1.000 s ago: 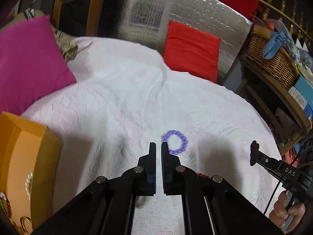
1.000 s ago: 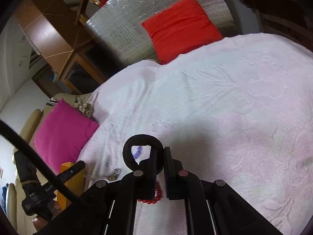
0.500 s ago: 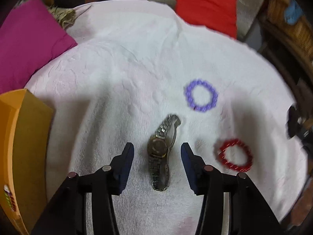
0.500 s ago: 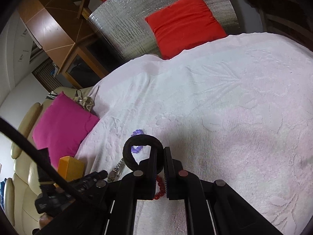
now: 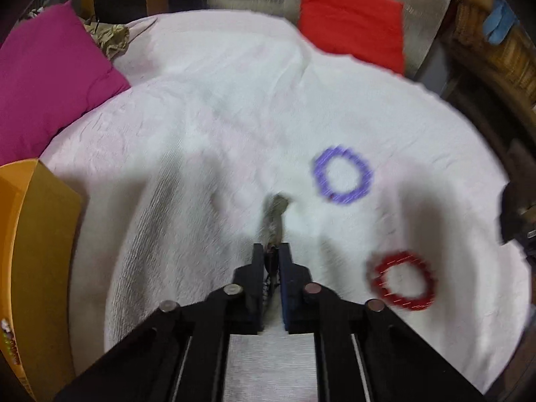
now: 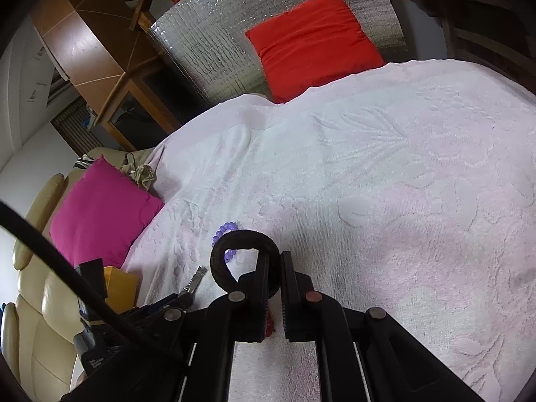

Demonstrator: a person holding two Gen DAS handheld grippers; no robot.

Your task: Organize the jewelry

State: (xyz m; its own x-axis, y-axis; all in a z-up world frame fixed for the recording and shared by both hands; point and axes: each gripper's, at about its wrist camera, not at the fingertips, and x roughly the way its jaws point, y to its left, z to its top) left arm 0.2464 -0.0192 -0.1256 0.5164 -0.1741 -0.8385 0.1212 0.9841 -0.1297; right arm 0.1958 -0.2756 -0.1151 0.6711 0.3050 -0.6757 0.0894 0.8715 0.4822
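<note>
My left gripper (image 5: pixel 270 251) is shut on a metal wristwatch (image 5: pixel 274 217), whose band sticks out ahead of the fingertips over the white cloth (image 5: pixel 217 117). A purple bead bracelet (image 5: pixel 342 175) lies ahead to the right, and a red bead bracelet (image 5: pixel 403 280) lies nearer on the right. My right gripper (image 6: pixel 274 261) is shut on a black hair tie (image 6: pixel 231 251) that loops up to the left. In the right wrist view the purple bracelet (image 6: pixel 225 231) shows behind the loop and the watch band (image 6: pixel 194 283) shows in the left gripper.
An orange jewelry box (image 5: pixel 30 251) stands at the left edge. A magenta cushion (image 5: pixel 50 77) lies at the far left, a red cushion (image 5: pixel 351 20) at the back against a silver panel. A wicker basket (image 5: pixel 502 57) is at the far right.
My left gripper opened over the watch, then shut on it. The view has tipped from forward to down at the cloth. My right gripper still holds the hair tie.
</note>
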